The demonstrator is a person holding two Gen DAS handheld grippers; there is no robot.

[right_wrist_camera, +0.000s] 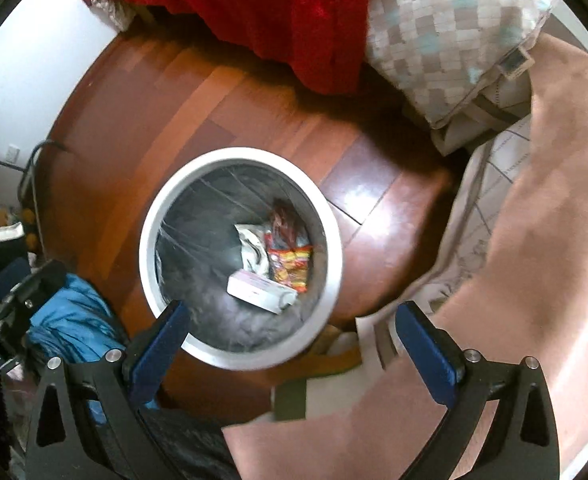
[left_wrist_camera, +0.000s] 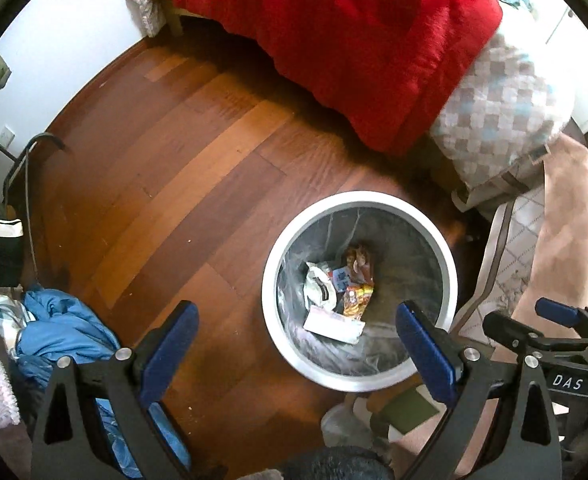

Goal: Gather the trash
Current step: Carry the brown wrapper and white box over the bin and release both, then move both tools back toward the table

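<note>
at the far left a blue garment point(left_wrist_camera: 60, 326) lay crumpled on the wood floor point(left_wrist_camera: 182, 168), close by the left gripper point(left_wrist_camera: 296, 334). that gripper hung above the floor with its blue-padded fingers point(left_wrist_camera: 170, 344) spread wide and nothing between them. to the right of centre stood the round bin point(left_wrist_camera: 272, 248), white-rimmed and lined with a dark bag. the trash lay at its bottom: a white box point(left_wrist_camera: 332, 324), a crumpled white wrapper point(left_wrist_camera: 318, 286), and a yellow-orange packet point(left_wrist_camera: 358, 298) with a brown packet point(left_wrist_camera: 358, 262) beyond it. behind the bin a red blanket point(left_wrist_camera: 358, 52) hung off the bed, a checkered pillow point(left_wrist_camera: 502, 120) to its right. the right gripper point(right_wrist_camera: 294, 334) hovered over the bin's near rim and a pink rug point(right_wrist_camera: 534, 248), likewise wide apart and holding nothing.
</note>
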